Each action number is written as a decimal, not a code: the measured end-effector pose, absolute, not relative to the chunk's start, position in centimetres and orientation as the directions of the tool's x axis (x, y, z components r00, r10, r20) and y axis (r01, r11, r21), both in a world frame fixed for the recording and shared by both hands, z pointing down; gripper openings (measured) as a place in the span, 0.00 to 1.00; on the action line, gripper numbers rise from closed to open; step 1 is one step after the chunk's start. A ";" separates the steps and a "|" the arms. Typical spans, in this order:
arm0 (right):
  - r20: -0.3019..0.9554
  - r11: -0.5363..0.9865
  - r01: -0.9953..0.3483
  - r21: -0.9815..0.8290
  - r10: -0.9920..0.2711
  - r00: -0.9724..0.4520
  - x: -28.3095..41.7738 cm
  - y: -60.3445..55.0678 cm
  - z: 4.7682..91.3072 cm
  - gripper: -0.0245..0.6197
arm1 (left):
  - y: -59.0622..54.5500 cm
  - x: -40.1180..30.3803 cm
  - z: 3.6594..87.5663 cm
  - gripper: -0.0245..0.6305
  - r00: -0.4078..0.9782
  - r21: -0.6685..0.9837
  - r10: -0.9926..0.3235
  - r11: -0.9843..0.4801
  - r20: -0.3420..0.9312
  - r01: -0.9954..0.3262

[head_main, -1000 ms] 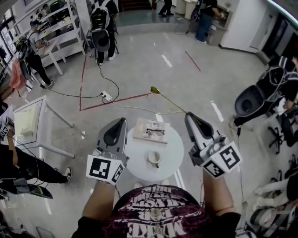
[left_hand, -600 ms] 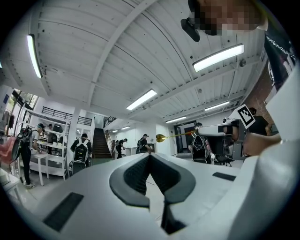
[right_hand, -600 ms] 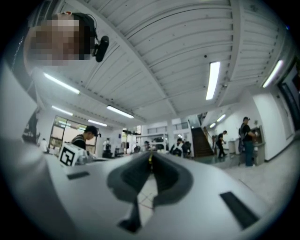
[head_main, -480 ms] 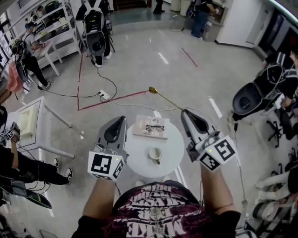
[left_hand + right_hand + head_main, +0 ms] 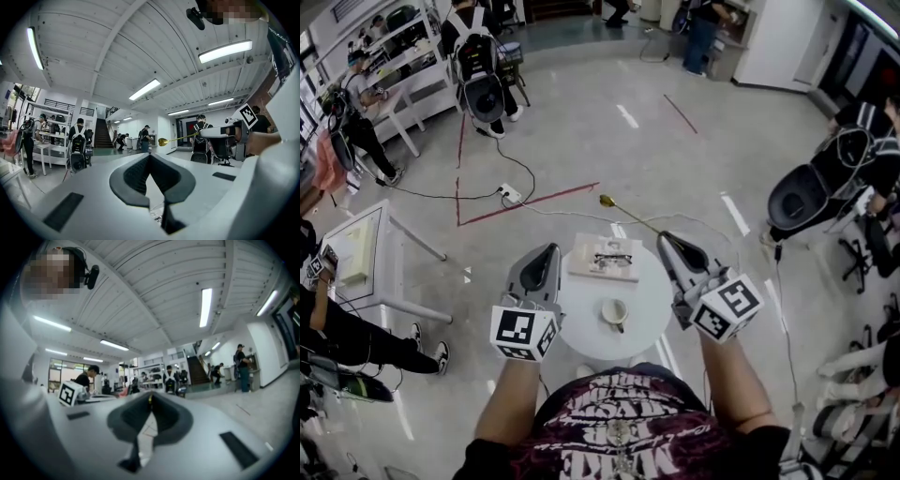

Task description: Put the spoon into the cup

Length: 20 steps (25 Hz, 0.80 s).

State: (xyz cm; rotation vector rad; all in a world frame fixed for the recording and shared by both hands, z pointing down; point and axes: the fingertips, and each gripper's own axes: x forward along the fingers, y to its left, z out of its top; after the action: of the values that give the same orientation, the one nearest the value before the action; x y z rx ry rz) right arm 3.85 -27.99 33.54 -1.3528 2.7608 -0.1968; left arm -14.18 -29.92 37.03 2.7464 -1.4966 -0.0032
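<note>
A white cup (image 5: 613, 314) stands upright on a small round white table (image 5: 653, 292) in the head view. My right gripper (image 5: 664, 236) is at the table's right edge, shut on the handle of a thin gold spoon (image 5: 607, 200). The spoon's bowl points away, up and to the left over the floor, well beyond the cup. My left gripper (image 5: 553, 247) is at the table's left edge, shut with nothing in it. In the left gripper view the spoon (image 5: 163, 141) sticks out leftward from the right gripper (image 5: 220, 132). The right gripper view shows only a sliver of handle (image 5: 150, 400) between the closed jaws.
A book with a pair of glasses (image 5: 605, 260) lies on the far part of the round table. A white side table (image 5: 356, 244) stands left, office chairs (image 5: 806, 202) right. Cables and a power strip (image 5: 511, 195) lie on the floor; several people stand around.
Both grippers have sunk lower beside the table. The spoon came down with the right gripper, still held by its handle.
</note>
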 end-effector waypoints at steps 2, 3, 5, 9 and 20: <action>0.011 0.608 -0.781 -0.141 -0.788 -0.615 4.2 -28.3 33.9 0.09 | -30.3 -13.6 37.4 0.07 0.540 0.023 -0.841 -0.540 0.016 -0.841; 0.018 0.608 -0.781 -0.141 -0.787 -0.617 4.3 -28.5 34.1 0.09 | -30.6 -13.4 37.6 0.07 0.538 0.027 -0.843 -0.537 0.022 -0.843; 0.035 0.612 -0.777 -0.146 -0.782 -0.622 4.3 -28.9 35.0 0.09 | -30.9 -13.4 38.5 0.07 0.527 0.034 -0.849 -0.526 0.036 -0.850; 0.072 0.617 -0.767 -0.175 -0.769 -0.635 4.4 -29.4 37.7 0.09 | -31.7 -13.3 41.4 0.07 0.501 0.044 -0.862 -0.499 0.079 -0.865; 0.178 0.624 -0.744 -0.239 -0.725 -0.665 5.3 -31.0 43.3 0.09 | -32.9 -12.6 47.4 0.07 0.445 0.126 -0.880 -0.428 0.169 -0.895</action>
State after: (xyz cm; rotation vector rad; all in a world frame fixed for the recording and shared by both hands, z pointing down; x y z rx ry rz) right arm 5.31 -31.03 43.33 -1.3087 2.8878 -0.4727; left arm -12.63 -32.94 47.36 2.4970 -1.5544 0.1144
